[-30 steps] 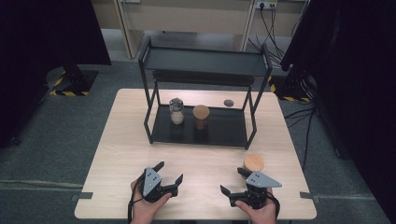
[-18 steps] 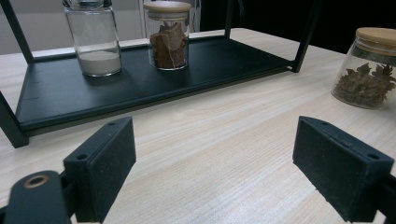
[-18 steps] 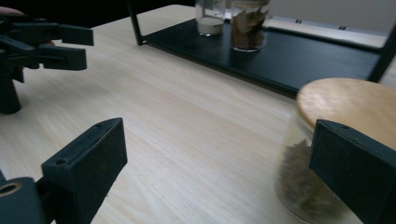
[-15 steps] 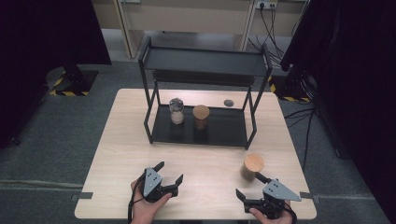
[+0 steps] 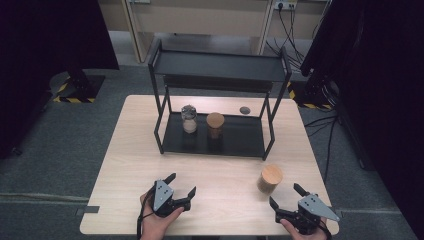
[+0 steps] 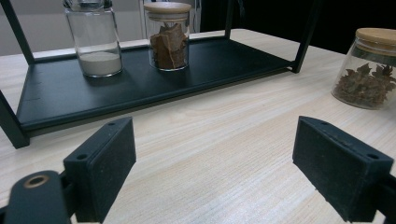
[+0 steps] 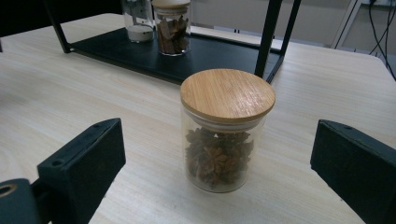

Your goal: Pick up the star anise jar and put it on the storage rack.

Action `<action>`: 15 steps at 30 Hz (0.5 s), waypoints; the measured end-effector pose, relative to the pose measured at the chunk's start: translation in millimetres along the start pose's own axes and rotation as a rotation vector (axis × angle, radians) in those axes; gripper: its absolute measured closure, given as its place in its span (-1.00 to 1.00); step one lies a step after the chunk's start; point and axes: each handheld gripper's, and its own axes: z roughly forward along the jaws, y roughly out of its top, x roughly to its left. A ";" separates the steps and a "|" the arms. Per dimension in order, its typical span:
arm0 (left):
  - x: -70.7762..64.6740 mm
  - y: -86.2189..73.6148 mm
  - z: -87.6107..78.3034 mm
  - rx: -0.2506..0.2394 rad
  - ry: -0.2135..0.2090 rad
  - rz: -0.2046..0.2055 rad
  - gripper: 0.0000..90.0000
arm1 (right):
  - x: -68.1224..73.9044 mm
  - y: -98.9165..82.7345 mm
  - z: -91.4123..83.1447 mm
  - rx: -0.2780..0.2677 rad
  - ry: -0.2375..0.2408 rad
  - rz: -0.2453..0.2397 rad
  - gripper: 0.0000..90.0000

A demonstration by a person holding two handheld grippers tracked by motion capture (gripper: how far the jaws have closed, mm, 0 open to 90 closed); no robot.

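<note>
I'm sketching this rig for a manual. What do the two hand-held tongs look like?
Both tongs, left and right, are black with two flat rectangular pads showing small screw holes. Each carries a grey three-cornered plate on top. A black cable trails from the left one.

Two jars [image 5: 202,122] on rack's lower shelf [image 5: 240,142], third jar [image 5: 270,179] on table [image 5: 125,155] right front of rack

Black hand-held gripper [image 5: 180,186], grey triangular plate, trailing cable
</note>
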 end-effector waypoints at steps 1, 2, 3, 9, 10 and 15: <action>0.1 0.0 0.0 0.000 0.000 -0.001 -0.71 | -0.8 0.0 3.2 0.003 -0.001 0.001 -0.93; 0.3 0.0 0.0 0.000 -0.001 -0.002 -0.71 | -1.5 0.0 6.5 0.007 -0.002 0.002 -0.92; 0.3 0.0 0.0 0.001 -0.001 -0.003 -0.71 | -2.5 -0.1 10.0 0.010 -0.004 0.002 -0.92; 0.1 -0.1 -0.1 -0.001 -0.001 -0.001 -0.71 | -6.6 -1.1 28.6 0.023 -0.018 0.007 -0.87; 0.1 0.0 -0.1 -0.001 -0.001 -0.001 -0.71 | -7.2 -1.0 31.5 0.024 -0.022 0.004 -0.86; 0.3 0.0 -0.1 0.000 0.000 -0.003 -0.71 | -7.6 -0.7 45.5 0.028 -0.034 -0.012 -0.80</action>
